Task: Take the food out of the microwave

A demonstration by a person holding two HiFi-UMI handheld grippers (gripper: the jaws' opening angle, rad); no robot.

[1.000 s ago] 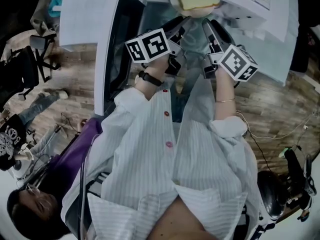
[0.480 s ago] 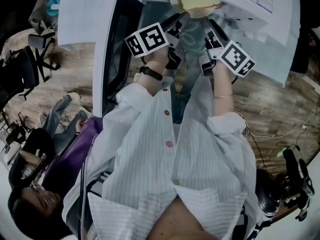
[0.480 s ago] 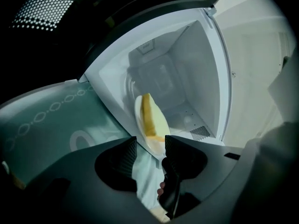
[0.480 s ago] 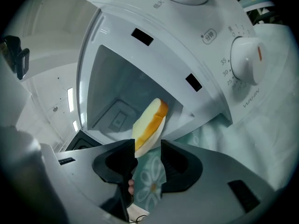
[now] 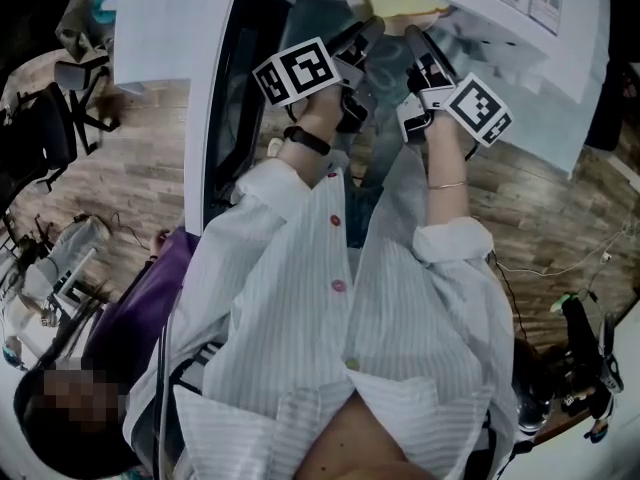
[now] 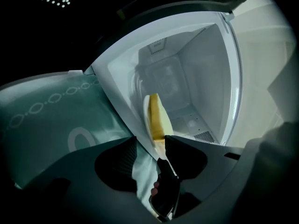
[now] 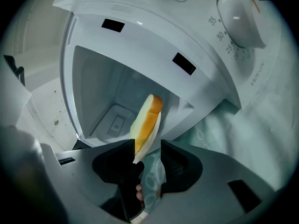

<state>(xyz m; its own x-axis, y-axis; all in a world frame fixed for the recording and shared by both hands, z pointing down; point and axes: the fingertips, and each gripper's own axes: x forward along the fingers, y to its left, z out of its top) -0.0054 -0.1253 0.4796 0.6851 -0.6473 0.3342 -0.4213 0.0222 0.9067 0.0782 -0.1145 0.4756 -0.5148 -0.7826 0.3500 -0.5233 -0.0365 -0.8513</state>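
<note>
My left claw, jaws just opened, and right claw both straddle the plate unclamped; I should pinch evenly, keeping the bread level.

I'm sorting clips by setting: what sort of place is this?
Probably an office or lab workroom rather than a home kitchen: a white microwave sits on a patterned cloth, with an office chair and loose cables on the wood floor.
</note>
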